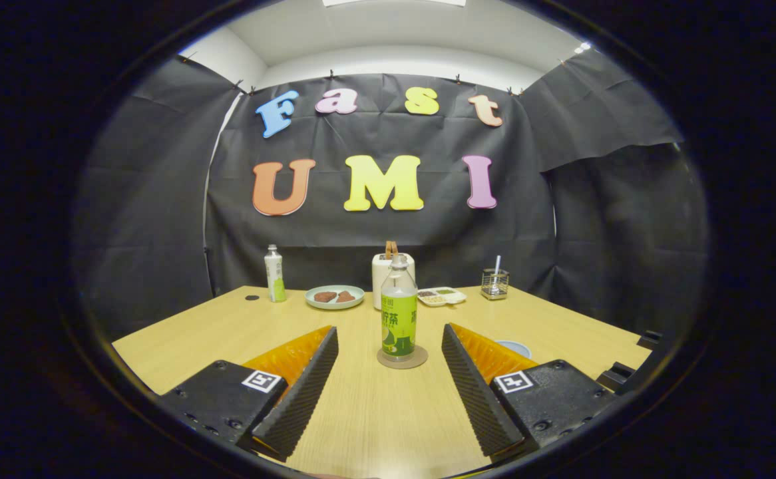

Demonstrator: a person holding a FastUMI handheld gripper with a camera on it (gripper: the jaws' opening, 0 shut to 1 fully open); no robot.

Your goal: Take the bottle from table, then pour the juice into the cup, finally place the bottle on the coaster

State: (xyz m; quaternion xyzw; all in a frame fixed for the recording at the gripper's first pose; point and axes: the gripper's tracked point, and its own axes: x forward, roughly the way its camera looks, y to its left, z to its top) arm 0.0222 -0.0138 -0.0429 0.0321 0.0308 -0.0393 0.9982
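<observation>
Bottle (398,309) with a green label stands upright on a round brown coaster (402,359), on the wooden desk (375,412). It is just ahead of the gripper (388,389), in line with the gap between the 2 fingers (298,392). The fingers are spread wide apart and they hold nothing; neither of them touches the bottle. Their inner faces are black and ribbed, the outer sides are orange, and each black base carries 1 small square marker.

Just behind the right finger a pale blue cup (516,347) shows partly; the finger hides most of it, so I cannot tell what is inside. It sits near the coaster, to the right of it.

Farther back on the desk, beyond the bottle, there is a white container (380,276) with a brown handle on top, partly hidden by the bottle neck. To the left of it lies a light green plate (335,297) with 2 brown pieces on it, and further left a second small bottle (275,274) with white and green label stands upright. A small dark round thing (251,297) lies near that bottle. To the right of the white container is a small tray (442,296) with compartments, and then a wire holder (495,283) with a thin white stick inside.
</observation>
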